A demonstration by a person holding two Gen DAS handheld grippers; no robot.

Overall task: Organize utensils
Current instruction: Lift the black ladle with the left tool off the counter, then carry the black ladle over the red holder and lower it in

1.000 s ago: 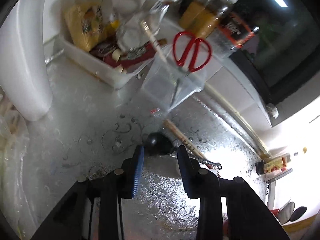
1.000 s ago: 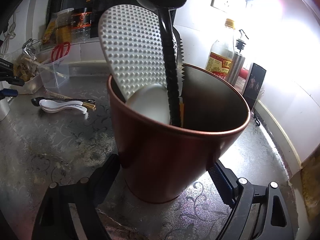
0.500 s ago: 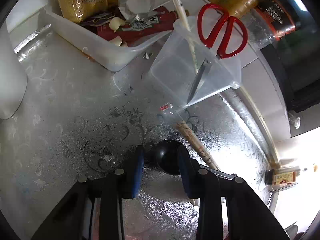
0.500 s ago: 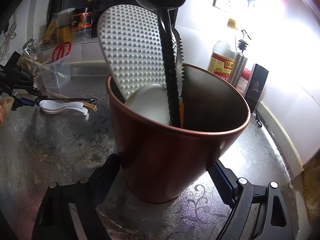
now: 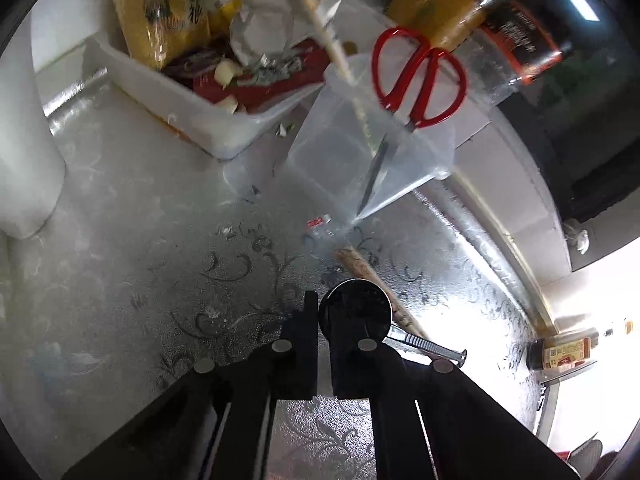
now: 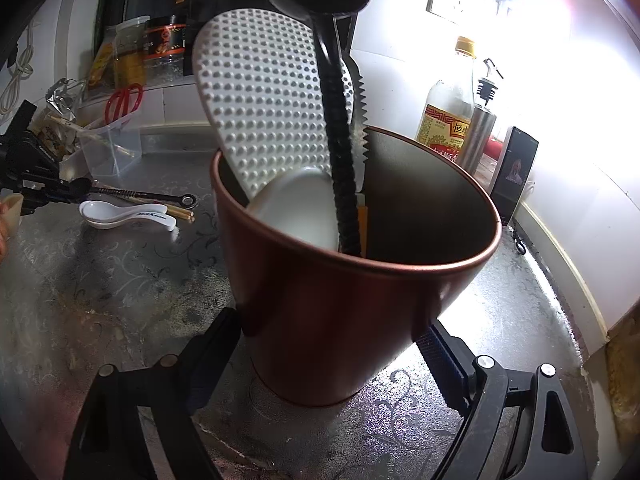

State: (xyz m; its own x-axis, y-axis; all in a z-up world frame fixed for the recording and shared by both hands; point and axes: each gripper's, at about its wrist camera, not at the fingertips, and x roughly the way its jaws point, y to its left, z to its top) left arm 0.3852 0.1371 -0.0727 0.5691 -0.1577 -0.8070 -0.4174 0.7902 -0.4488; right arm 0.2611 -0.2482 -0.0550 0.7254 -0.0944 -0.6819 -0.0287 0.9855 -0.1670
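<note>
In the left wrist view, a black spoon's round bowl [image 5: 356, 304] lies at my left gripper's [image 5: 324, 308] tips, its metal handle [image 5: 428, 346] running off to the right. The jaws are closing, almost together, pinching the bowl's rim. Wooden chopsticks [image 5: 360, 268] lie just behind it. My right gripper [image 6: 332, 336] is shut on a copper-red utensil holder [image 6: 340, 312] that stands on the counter. In the holder are a white dimpled rice paddle [image 6: 264, 100] and a black ladle [image 6: 336, 140]. Far left, the left gripper [image 6: 60, 192] has the black spoon [image 6: 82, 187], beside a white ceramic spoon [image 6: 120, 214].
A clear tub [image 5: 340, 160] with red scissors [image 5: 416, 76] and a white tray [image 5: 200, 120] of packets stand behind the spoon. A white jug-like body [image 5: 24, 140] is at the left. An oil bottle [image 6: 448, 120] and a phone [image 6: 516, 172] stand by the right wall.
My left gripper came down and forward onto the black spoon's bowl, and its jaws went from wide apart to nearly together. The right gripper and the holder stayed put.
</note>
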